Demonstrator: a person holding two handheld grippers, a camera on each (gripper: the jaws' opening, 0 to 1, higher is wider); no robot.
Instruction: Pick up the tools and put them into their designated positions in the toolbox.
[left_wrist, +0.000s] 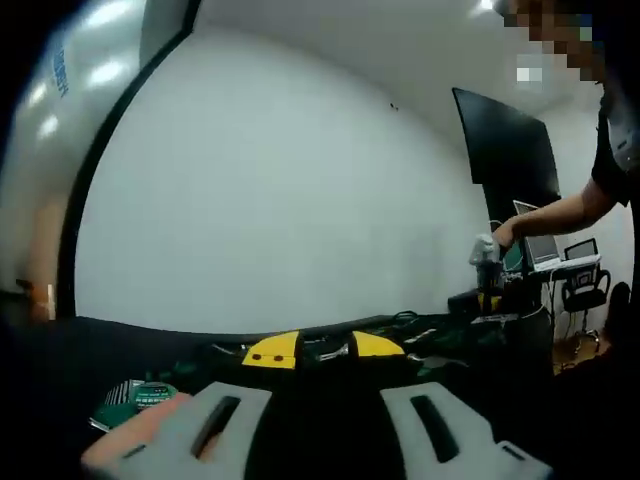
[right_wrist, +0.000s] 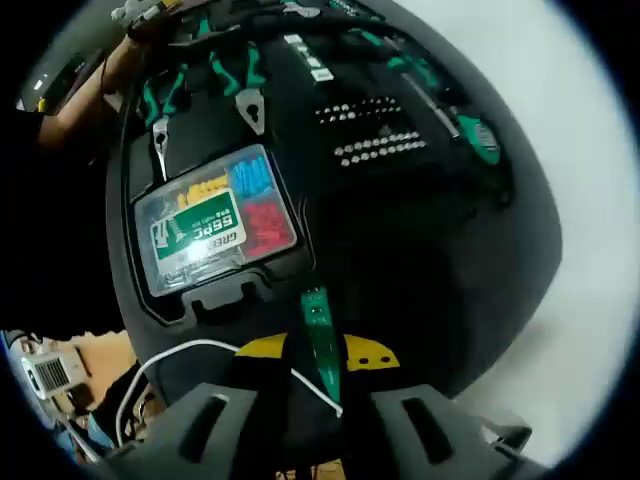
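Toolbox open on tabletop | right tool clamped on green tester pen at toolbox's near edge | left tool apart, empty

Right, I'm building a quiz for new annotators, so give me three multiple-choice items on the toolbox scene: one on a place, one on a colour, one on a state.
1. In the right gripper view, where does the clear parts box sit?
A. Just below the pliers
B. On the floor
C. On a chair

2. What colour are the pliers' handles?
A. Red
B. Green
C. White

3. How is the toolbox?
A. Latched shut
B. Standing on end
C. Lying open

Answers:
1 A, it lies in the black tray right under the pliers' tips.
2 B, the grips are green.
3 C, its tool slots and bit rows are exposed.
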